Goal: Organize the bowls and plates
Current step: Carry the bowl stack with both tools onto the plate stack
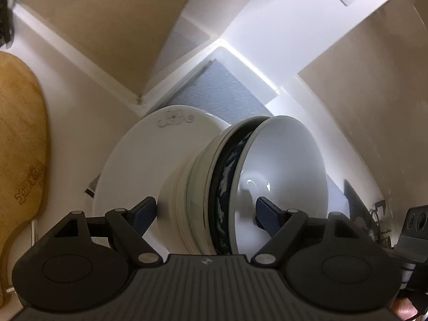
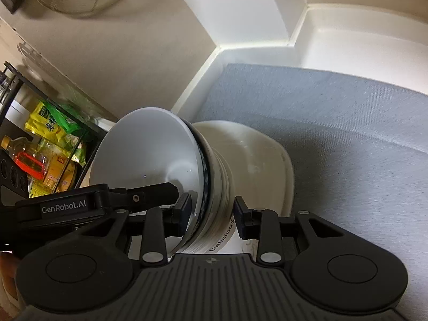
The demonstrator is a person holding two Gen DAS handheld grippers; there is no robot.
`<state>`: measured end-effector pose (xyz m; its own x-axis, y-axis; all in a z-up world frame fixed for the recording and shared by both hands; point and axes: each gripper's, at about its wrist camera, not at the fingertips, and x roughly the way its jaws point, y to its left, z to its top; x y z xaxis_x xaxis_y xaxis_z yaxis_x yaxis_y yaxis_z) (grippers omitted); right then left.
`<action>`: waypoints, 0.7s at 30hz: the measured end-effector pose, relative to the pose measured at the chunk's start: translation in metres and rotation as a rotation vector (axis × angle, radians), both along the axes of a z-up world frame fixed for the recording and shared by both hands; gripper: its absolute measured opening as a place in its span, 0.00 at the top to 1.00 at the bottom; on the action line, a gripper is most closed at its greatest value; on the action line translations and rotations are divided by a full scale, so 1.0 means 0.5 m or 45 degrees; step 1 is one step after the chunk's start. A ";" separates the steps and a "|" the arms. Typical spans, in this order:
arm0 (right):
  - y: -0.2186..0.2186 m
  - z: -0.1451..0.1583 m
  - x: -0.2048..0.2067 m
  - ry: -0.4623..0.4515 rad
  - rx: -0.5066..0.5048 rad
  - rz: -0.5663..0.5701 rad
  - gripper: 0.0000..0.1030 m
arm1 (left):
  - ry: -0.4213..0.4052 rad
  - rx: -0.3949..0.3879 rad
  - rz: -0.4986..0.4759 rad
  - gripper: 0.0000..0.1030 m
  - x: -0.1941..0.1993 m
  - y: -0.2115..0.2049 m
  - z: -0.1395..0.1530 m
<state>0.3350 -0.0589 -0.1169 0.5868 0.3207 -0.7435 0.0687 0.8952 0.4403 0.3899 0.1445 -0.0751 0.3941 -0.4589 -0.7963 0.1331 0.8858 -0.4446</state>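
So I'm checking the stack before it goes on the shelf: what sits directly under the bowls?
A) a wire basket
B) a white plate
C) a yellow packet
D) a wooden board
B: the stacked bowls rest on a white plate, with both sets of jaws gripping the stack's edges.

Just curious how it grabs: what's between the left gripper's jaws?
The stack of nested bowls, against a white plate. The left wrist view shows the left gripper: one jaw inside the top bowl, one at the stack's base.
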 end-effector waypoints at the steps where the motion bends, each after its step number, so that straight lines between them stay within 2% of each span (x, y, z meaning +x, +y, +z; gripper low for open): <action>1: 0.003 -0.004 0.005 0.006 0.001 0.001 0.65 | 0.004 0.002 0.001 0.18 0.002 0.001 -0.004; 10: 0.014 -0.025 0.020 0.026 -0.014 -0.020 0.65 | 0.042 -0.019 -0.019 0.18 0.032 -0.003 -0.039; 17: 0.020 -0.024 0.024 -0.002 -0.058 -0.031 0.62 | 0.016 -0.029 -0.031 0.17 0.048 -0.009 -0.048; 20: 0.015 -0.024 0.018 -0.013 -0.022 -0.055 0.59 | -0.023 -0.037 -0.053 0.11 0.039 -0.006 -0.032; 21: 0.014 -0.021 0.014 -0.027 -0.016 -0.061 0.58 | -0.034 -0.030 -0.058 0.02 0.037 -0.005 -0.025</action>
<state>0.3421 -0.0518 -0.1273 0.6172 0.2823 -0.7345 0.1026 0.8966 0.4308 0.4085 0.1421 -0.0879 0.3930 -0.4955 -0.7746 0.1853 0.8678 -0.4611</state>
